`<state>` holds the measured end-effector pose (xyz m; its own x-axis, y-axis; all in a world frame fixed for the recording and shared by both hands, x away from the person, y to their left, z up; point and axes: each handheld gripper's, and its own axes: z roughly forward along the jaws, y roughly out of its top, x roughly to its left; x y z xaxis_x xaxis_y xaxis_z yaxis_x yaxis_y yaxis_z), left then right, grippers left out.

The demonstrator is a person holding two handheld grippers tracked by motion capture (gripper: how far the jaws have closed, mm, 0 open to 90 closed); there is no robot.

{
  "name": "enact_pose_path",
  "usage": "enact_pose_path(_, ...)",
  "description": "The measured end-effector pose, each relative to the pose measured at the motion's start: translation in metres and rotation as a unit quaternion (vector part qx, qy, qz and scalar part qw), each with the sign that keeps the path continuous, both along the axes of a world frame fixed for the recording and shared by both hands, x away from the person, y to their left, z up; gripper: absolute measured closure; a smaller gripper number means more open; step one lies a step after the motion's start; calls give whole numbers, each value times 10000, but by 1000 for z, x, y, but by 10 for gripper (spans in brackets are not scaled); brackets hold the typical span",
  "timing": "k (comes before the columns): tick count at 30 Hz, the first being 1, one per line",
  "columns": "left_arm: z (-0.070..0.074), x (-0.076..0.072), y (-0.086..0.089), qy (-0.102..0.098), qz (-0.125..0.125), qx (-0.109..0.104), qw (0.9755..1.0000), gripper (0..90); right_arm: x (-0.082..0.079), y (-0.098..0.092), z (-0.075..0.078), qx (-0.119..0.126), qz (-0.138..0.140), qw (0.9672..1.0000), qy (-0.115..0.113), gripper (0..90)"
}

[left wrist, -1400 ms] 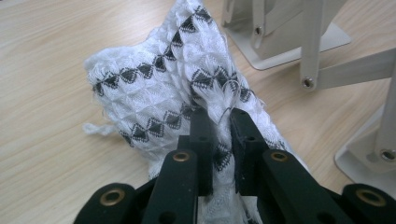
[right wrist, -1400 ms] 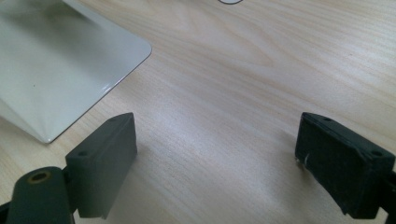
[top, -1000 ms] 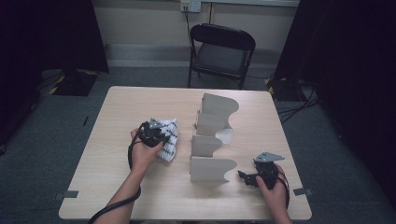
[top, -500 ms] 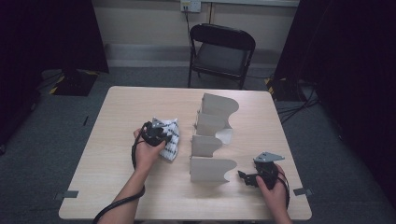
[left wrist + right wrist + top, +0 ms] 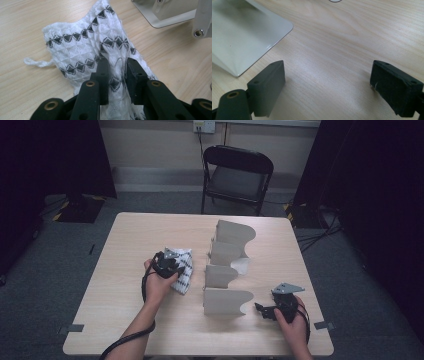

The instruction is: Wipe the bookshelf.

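**Q:** Jaws of the left gripper (image 5: 117, 75): how do they stand, and what lies between them?

**A:** They stand a narrow gap apart, having just been opening. A raised fold of the white cloth (image 5: 82, 45) with black diamond bands runs up between them. The cloth brushes the inner faces, and loose threads cross the gap; the pads no longer pinch it flat. In the high view the left gripper (image 5: 167, 264) sits over the near-left part of the cloth (image 5: 184, 270), held by the person's left hand (image 5: 157, 282).

**Q:** Where does the cloth lie?

**A:** It lies on the wooden table (image 5: 120, 250), left of centre, just beside the grey divider rack (image 5: 227, 270). A loop of white cord trails from its edge in the left gripper view.

**Q:** And the right gripper?

**A:** The right gripper (image 5: 327, 82) has its jaws wide apart with bare table between them, holding nothing. In the high view the right gripper (image 5: 265, 311) rests at the near-right of the table in the person's right hand (image 5: 292, 325), close to the nearest panel of the rack. A rounded corner of the rack's base plate (image 5: 249, 37) shows at upper left in the right gripper view.

**Q:** Is any writing legible?

**A:** No brand, label or lettering can be read on the cloth, the rack or either gripper.

**Q:** What stands farther off?

**A:** A black folding chair (image 5: 237, 175) stands beyond the far edge of the table.
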<state>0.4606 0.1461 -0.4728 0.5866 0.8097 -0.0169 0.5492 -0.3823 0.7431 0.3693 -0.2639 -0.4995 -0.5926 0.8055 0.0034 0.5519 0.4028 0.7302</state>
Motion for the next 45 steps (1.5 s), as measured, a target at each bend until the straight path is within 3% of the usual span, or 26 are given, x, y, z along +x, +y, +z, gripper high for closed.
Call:
enact_pose_path(6,-1,0,-2,-39,70,-9,10000,608,0,0,0,4,-6,10000,5,120)
enact_pose_path(9,-1,0,-2,-110,134,-53,9998,496,0,0,0,0,0,10000,1,120)
enact_pose_path(14,3,-3,0,-32,106,-81,9999,353,0,0,0,1,-4,10000,3,120)
enact_pose_path(18,5,-7,2,-31,126,-104,9999,291,0,0,0,3,-2,10000,1,120)
enact_pose_path(26,5,-16,8,89,49,-131,9999,242,0,0,0,2,-1,10000,1,120)
enact_pose_path(34,8,-22,17,39,-9,-121,9999,218,0,0,0,2,-2,10000,0,120)
enact_pose_path(45,7,-28,26,138,13,-263,9996,204,0,0,0,2,-1,10000,1,120)
